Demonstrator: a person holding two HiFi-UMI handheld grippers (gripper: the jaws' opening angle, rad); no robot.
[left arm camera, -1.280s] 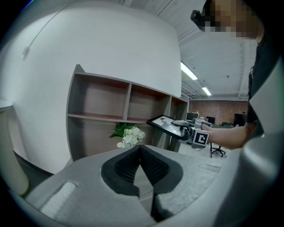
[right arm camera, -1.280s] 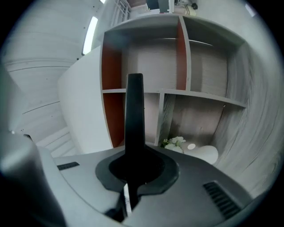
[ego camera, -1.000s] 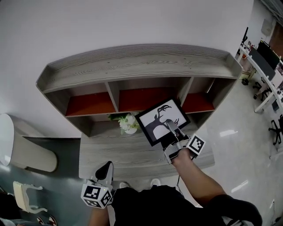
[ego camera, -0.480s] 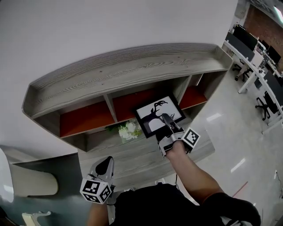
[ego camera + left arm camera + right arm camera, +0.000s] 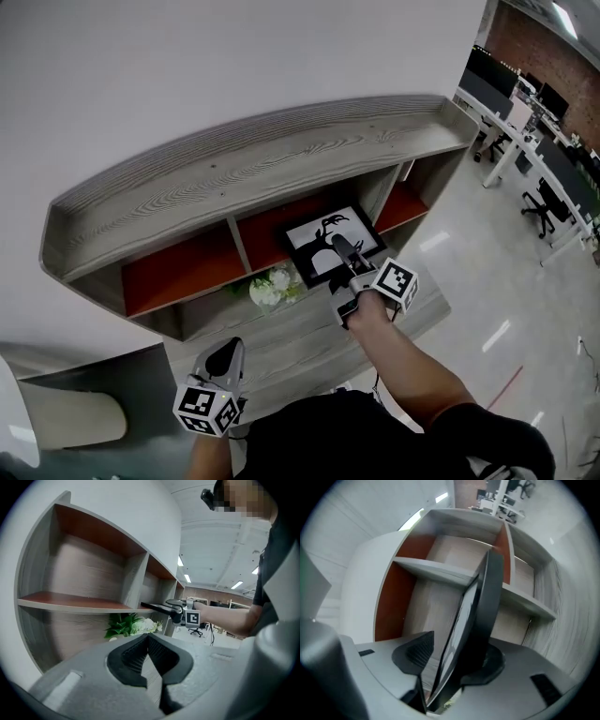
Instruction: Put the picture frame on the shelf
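The black picture frame (image 5: 323,246) with a black-and-white deer print leans into the middle compartment of the grey wooden shelf (image 5: 244,169). My right gripper (image 5: 339,248) holds its near edge from the front. In the right gripper view the frame (image 5: 480,606) stands edge-on between the jaws of the right gripper (image 5: 457,646), which are opening: the left pad (image 5: 419,651) is clear of the glass. My left gripper (image 5: 225,358) hangs low at the counter's front, shut and empty, and is seen as such in its own view (image 5: 149,639).
A small pot of white flowers (image 5: 275,286) stands on the counter (image 5: 309,328) just left of the frame. The compartments have red back panels (image 5: 178,272). Office desks and chairs (image 5: 534,141) are far right.
The right gripper has carried the frame away from me and deeper into the middle compartment. The head view has swung, and the left gripper has stayed low.
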